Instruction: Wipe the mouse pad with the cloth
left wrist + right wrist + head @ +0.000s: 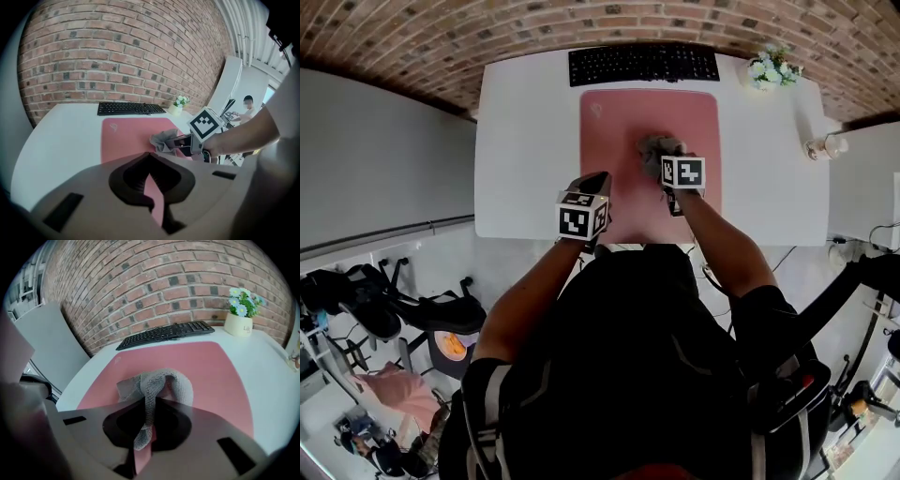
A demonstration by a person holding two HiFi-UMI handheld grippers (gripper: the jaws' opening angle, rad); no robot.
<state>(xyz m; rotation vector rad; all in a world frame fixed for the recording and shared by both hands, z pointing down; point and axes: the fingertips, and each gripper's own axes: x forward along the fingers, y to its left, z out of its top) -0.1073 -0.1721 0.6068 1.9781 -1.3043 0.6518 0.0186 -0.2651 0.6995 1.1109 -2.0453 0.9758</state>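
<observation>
grey mesh cloth [157, 380] is pinched in my right gripper [146, 408]. its two jaws are closed on a narrow strip of the fabric, which runs back between them, and the rest bunches in a loose hump just beyond the tips. that hump rests on the pink mouse pad [211, 366]. in the head view it sits about the middle of the pad, a touch to the right, roughly halfway between the near and far edges. the pad lies flat on the white desk [525, 141], with bare pink showing on every side of the cloth.

my left gripper [150, 176] has its jaws drawn together with nothing between them; only a thin sliver of pink shows through the slit. it is over the near left corner of the pad, to the left of the right gripper and nearer to me. i cannot tell whether it touches the surface. from the left gripper view the cloth and my right gripper are ahead and to the right.

a black keyboard [643, 64] lies just beyond the pad's far edge. a small flower pot [772, 70] stands at the desk's far right corner, in front of the brick wall [154, 282].
</observation>
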